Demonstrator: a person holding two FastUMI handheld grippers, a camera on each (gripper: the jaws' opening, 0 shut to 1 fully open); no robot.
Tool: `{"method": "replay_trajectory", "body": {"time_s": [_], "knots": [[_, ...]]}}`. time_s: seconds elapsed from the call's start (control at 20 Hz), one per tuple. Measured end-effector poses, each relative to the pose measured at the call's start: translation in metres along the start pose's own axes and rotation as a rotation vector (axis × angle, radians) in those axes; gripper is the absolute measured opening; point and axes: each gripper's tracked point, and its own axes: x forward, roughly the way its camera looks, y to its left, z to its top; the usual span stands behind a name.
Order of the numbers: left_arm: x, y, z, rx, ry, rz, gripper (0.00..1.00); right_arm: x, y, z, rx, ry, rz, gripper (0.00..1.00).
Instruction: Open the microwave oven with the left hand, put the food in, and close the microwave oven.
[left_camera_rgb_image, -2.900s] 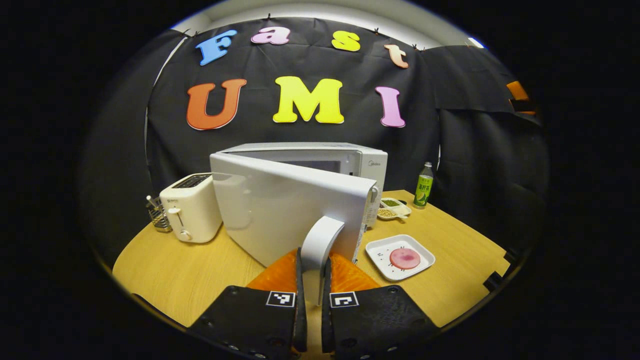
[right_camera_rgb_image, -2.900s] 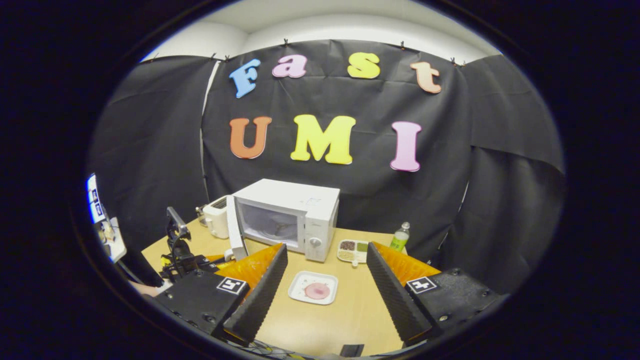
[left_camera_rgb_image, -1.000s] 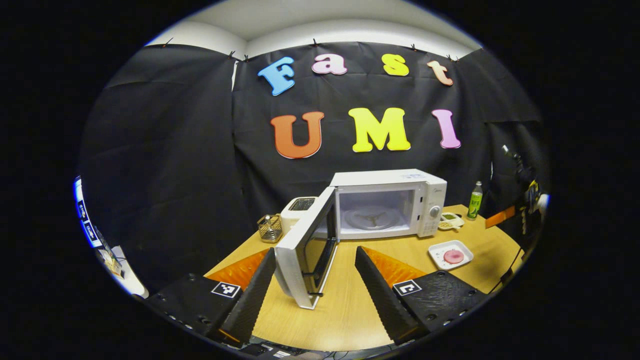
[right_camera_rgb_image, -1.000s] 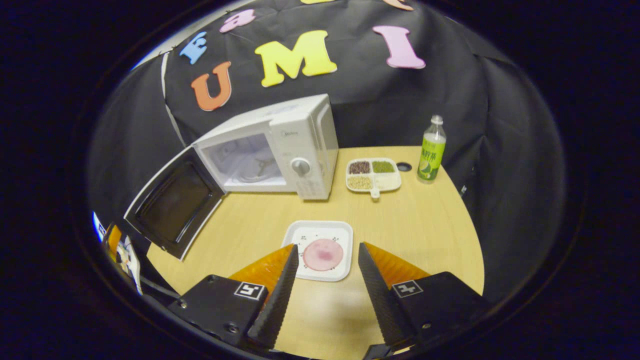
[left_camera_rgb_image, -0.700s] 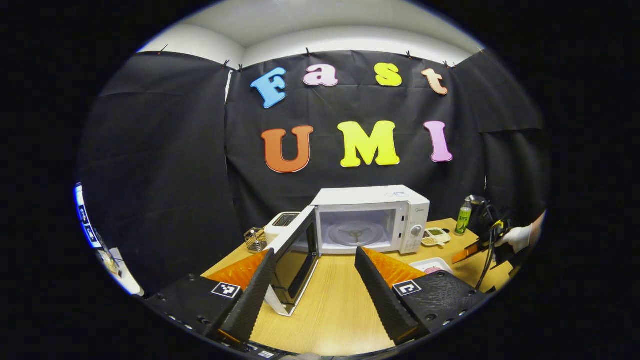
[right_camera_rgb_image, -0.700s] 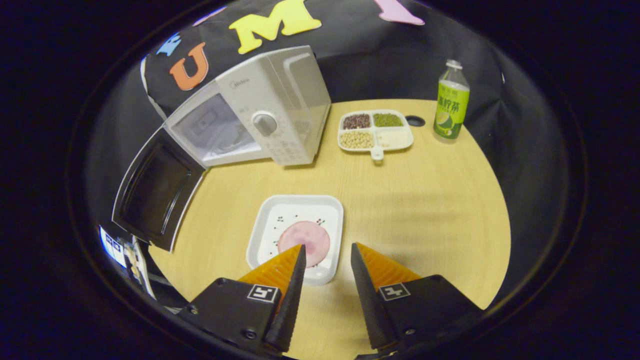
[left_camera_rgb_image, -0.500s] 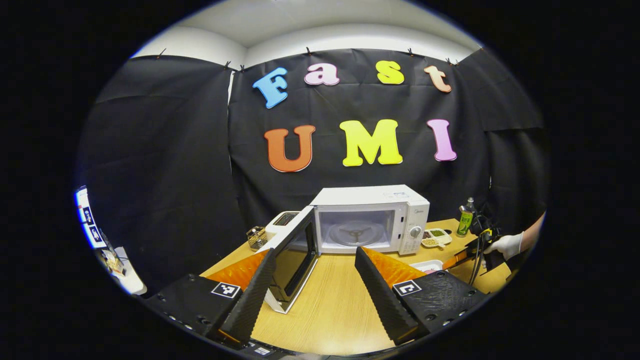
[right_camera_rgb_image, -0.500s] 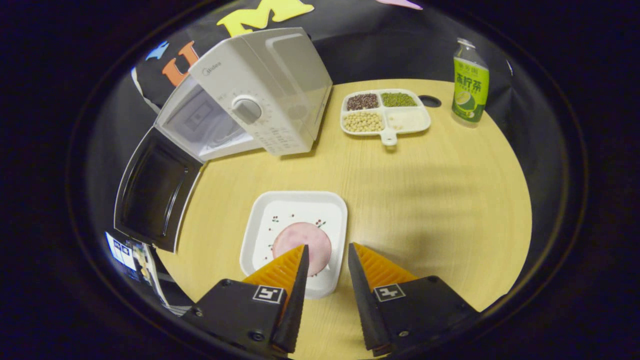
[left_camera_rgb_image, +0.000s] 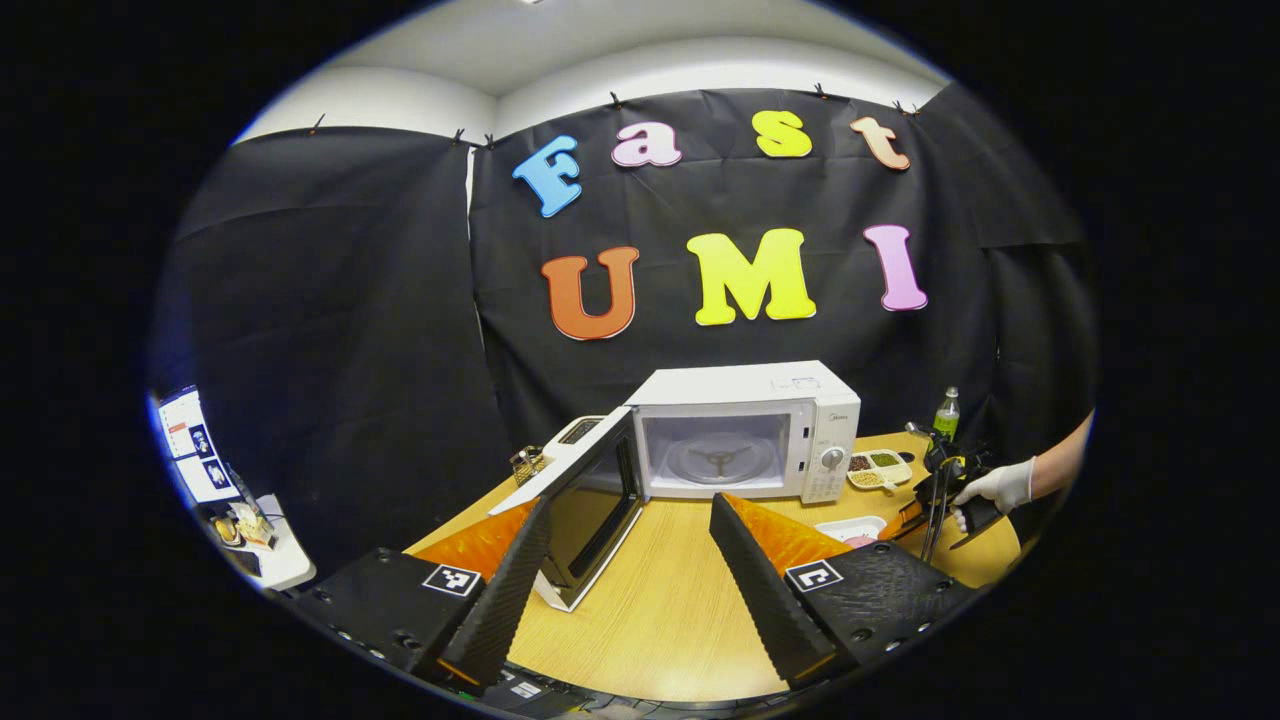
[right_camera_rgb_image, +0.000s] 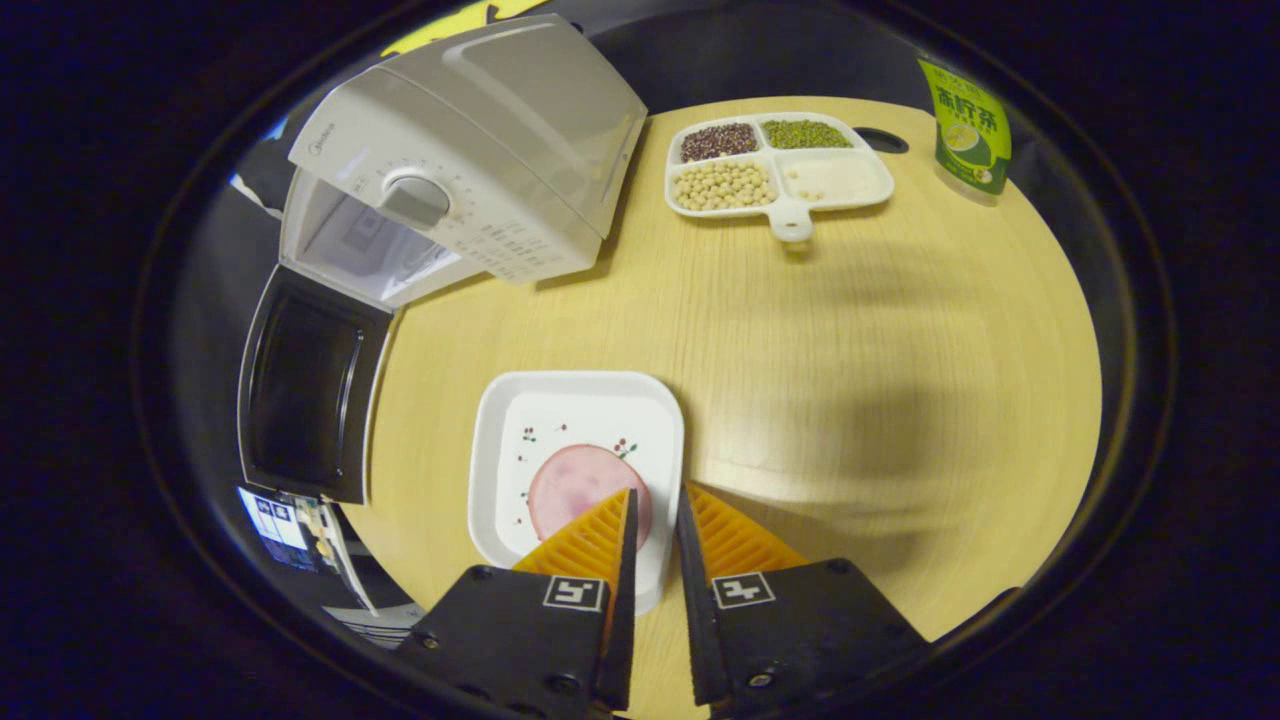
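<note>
**Right claw closing on plate rim; oven door stands open**

Right claw (right_camera_rgb_image: 652, 505): fingers narrowed since a moment ago, now straddling the near rim of the white plate (right_camera_rgb_image: 500, 420); contact cannot be confirmed. The pink food slice (right_camera_rgb_image: 580, 482) lies just ahead-left. Left claw (left_camera_rgb_image: 630, 520): released, spread wide, withdrawn from the microwave door (left_camera_rgb_image: 585, 500). Judgement: opening done, pickup beginning. The microwave (right_camera_rgb_image: 460, 150) stands ahead-left on the wooden counter (right_camera_rgb_image: 880, 330); black cloth encloses the booth.

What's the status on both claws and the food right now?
Left claw open, held clear. Right claw closing over plate rim, grip unconfirmed. Microwave door open, food on plate. Path clear.
</note>
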Motion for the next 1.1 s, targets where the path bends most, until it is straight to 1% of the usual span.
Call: {"method": "replay_trajectory", "body": {"time_s": [0.05, 0.1, 0.15, 0.2, 0.25, 0.4, 0.6, 0.7, 0.9, 1.05, 1.1], "knots": [[-0.003, -0.002, -0.001, 0.001, 0.005, 0.005, 0.95, 0.000, -0.002, 0.001, 0.005, 0.014, -0.003, 0.10], [-0.004, -0.004, -0.003, 0.003, 0.011, 0.009, 0.95, 0.002, -0.005, 0.002, 0.018, 0.023, -0.007, 0.19], [-0.005, -0.006, -0.005, 0.004, 0.020, 0.013, 1.00, 0.001, -0.007, 0.002, 0.045, 0.026, -0.007, 0.00], [-0.007, -0.008, -0.008, 0.005, 0.026, 0.015, 0.95, -0.002, -0.006, 0.004, 0.080, 0.031, 0.003, 0.06], [-0.007, -0.011, -0.009, 0.006, 0.030, 0.017, 0.95, 0.001, -0.006, 0.003, 0.099, 0.034, 0.019, 0.05], [-0.010, -0.020, -0.004, 0.001, 0.021, 0.016, 0.95, 0.001, -0.007, 0.003, 0.071, 0.042, 0.050, 0.04], [-0.007, -0.029, 0.006, -0.014, 0.013, 0.000, 0.95, 0.002, -0.006, 0.003, 0.084, 0.037, 0.097, 0.04], [-0.005, -0.028, 0.008, -0.018, 0.017, -0.007, 0.95, 0.001, -0.005, 0.005, 0.102, 0.012, 0.137, 0.04], [0.001, -0.021, 0.017, -0.003, 0.012, -0.020, 0.95, -0.006, 0.003, -0.004, 0.194, -0.038, 0.237, 0.04], [0.005, -0.015, 0.024, 0.006, -0.004, -0.037, 0.95, -0.004, -0.006, -0.006, 0.243, -0.088, 0.288, 0.04], [0.008, -0.013, 0.026, 0.006, -0.008, -0.048, 0.95, -0.004, -0.007, -0.008, 0.248, -0.107, 0.303, 0.00]]}}
